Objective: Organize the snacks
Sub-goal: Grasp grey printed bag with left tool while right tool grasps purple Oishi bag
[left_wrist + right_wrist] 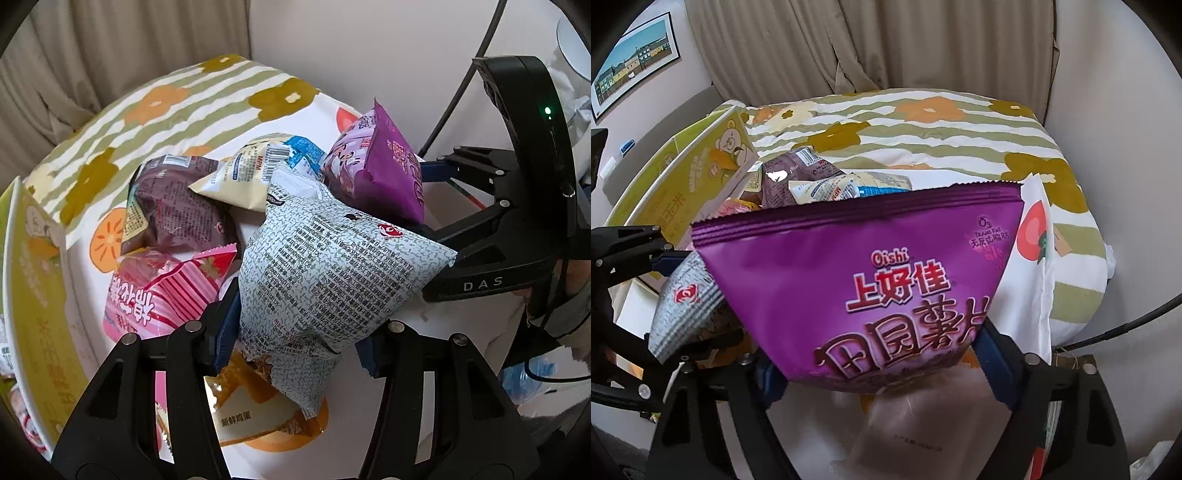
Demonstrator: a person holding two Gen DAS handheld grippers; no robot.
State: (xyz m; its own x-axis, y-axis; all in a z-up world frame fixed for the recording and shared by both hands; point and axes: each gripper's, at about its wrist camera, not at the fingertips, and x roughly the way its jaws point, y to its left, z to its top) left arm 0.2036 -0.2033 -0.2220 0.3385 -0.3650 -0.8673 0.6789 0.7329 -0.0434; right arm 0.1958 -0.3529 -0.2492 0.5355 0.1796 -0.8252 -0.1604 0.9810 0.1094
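Note:
My left gripper (295, 339) is shut on a pale grey-green printed snack bag (332, 266) and holds it above the pile; the bag also shows in the right wrist view (683, 310). My right gripper (879, 373) is shut on a purple Oishi chip bag (871, 280), which also shows in the left wrist view (384, 170), just right of the grey-green bag. Below lie a brown bag (173, 206), a cream bag (240, 177), a pink striped bag (166, 291) and an orange egg-cake pack (255, 410).
A yellow-green cardboard box (40, 295) stands at the left, also in the right wrist view (698, 177). The snacks lie on a white cloth with orange fruit prints (107, 240) over a striped flowered cushion (923, 125). Curtains and cables lie behind.

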